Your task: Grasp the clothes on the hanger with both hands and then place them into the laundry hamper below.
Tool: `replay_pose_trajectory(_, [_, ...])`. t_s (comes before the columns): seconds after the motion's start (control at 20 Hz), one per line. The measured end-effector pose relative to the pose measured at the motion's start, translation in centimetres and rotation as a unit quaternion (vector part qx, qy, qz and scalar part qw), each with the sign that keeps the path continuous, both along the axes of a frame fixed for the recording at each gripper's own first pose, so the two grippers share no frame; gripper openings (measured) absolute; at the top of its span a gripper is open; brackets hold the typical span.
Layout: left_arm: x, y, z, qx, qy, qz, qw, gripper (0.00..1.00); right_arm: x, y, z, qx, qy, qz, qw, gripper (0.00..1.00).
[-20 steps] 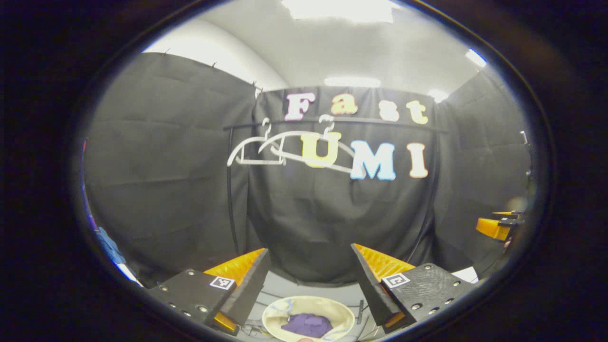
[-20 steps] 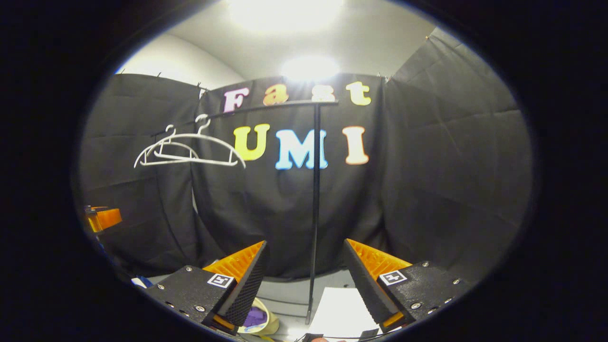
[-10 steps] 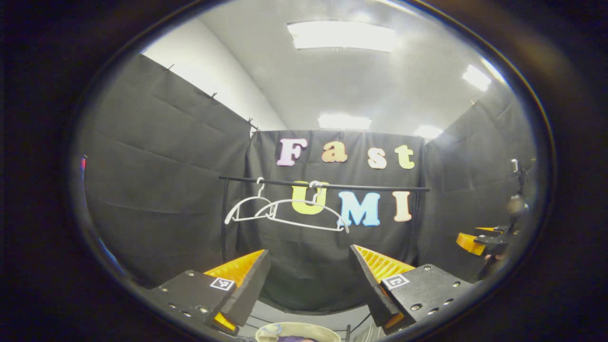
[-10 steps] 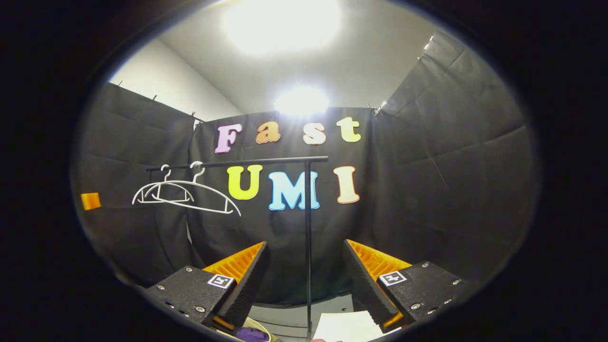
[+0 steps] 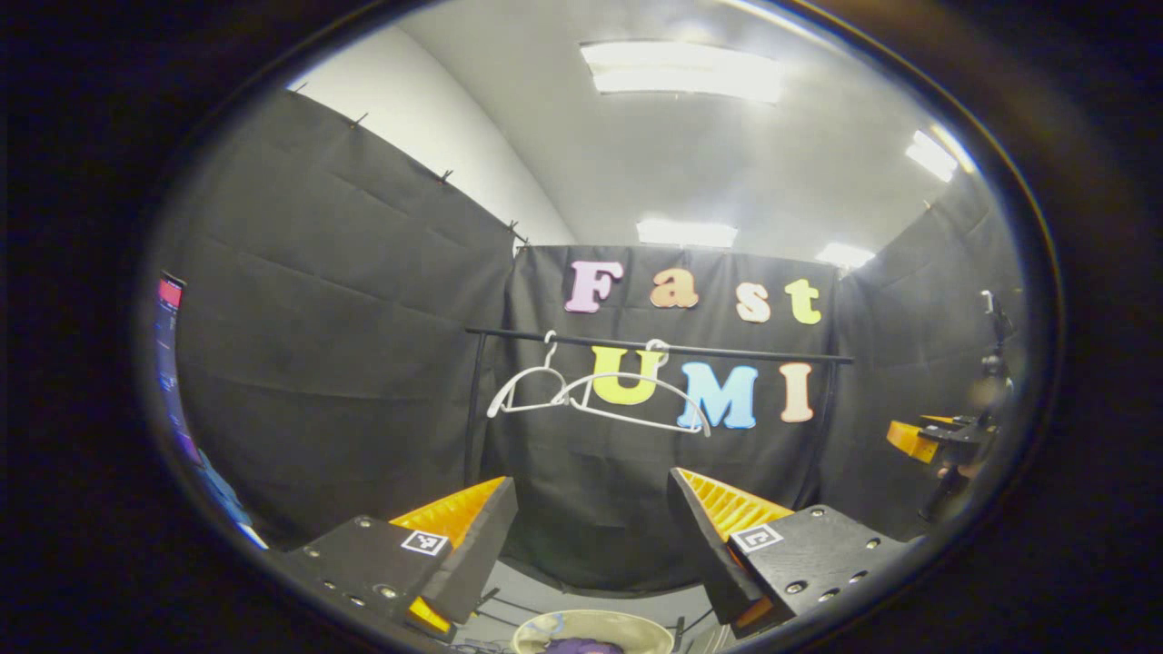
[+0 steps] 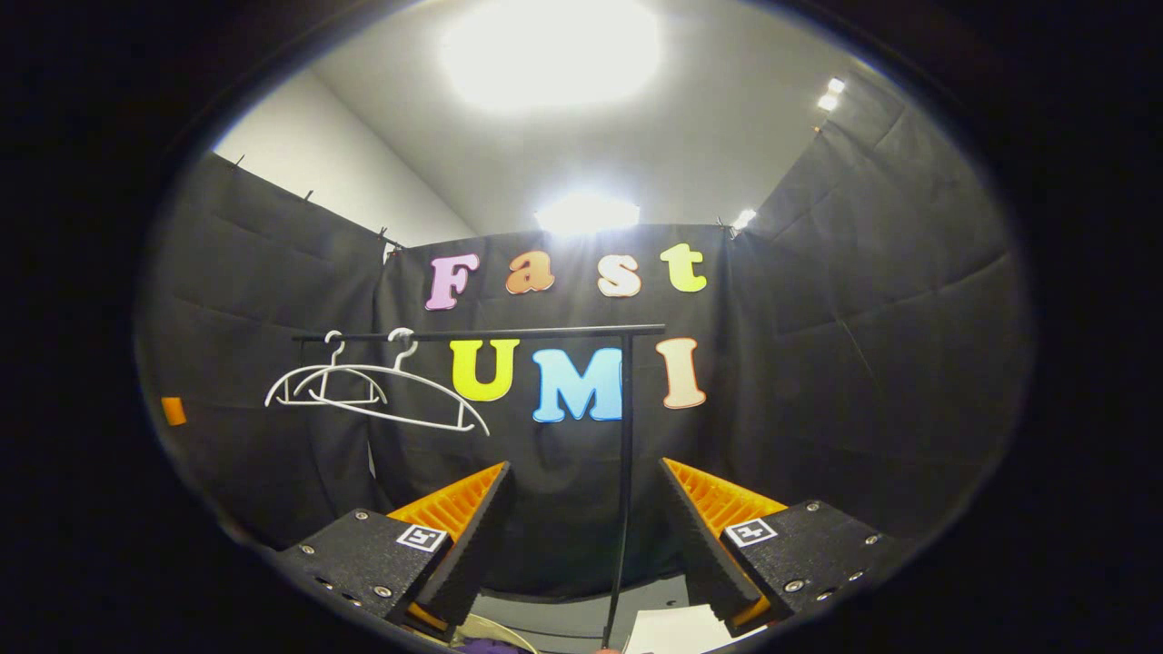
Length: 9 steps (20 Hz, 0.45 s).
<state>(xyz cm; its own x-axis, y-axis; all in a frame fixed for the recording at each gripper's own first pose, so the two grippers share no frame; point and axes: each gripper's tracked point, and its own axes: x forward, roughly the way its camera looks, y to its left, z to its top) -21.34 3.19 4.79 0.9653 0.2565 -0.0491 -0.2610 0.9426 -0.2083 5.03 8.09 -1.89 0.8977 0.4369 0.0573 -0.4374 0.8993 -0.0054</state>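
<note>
Black cloth walls close the booth on three sides under bright ceiling panels, and I am reading both cameras from well back. Nearest to me, the left hand-held gripper [image 5: 591, 536] has its fingers spread wide with nothing between them; the right hand-held gripper [image 6: 581, 531] stands the same way, parted and empty. Just below the left one, at the bottom edge of the left gripper view, sits the laundry hamper [image 5: 545, 627], pale-rimmed, with the purple clothes [image 5: 581, 647] already lying inside it (a sliver of the same purple shows at the bottom of the right gripper view too). Farther off, a black rail [image 5: 727, 351] crosses the back wall on thin uprights, and two white hangers [image 5: 595, 395] hang from it side by side, both bare.

My judgement: the garment is down and the placing is essentially done, so the step in hand is a clean withdrawal. To do it well I would hold both sets of fingers apart, lift straight away from the hamper so no fold gets dragged back over the rim, and keep the right unit off the rail's upright [image 6: 625, 472], which stands just ahead of its fingers. I cannot tell whether any cloth hangs over the hamper's near edge.
</note>
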Motion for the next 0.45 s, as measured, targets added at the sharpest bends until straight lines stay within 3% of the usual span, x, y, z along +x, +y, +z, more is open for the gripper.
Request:
replay_pose_trajectory(0.4, [-2.1, 3.0, -3.2, -0.04, 0.008, 0.012, 0.999, 1.0, -1.6, 1.5, -0.1, -0.014, -0.005, -0.008, 1.0, 0.95])
replay_pose_trajectory(0.45, [-2.3, 3.2, -3.7, -0.045, 0.011, 0.012, 0.999, 0.96, -1.7, 1.6, -0.1, -0.017, -0.005, -0.012, 1.0, 0.95])
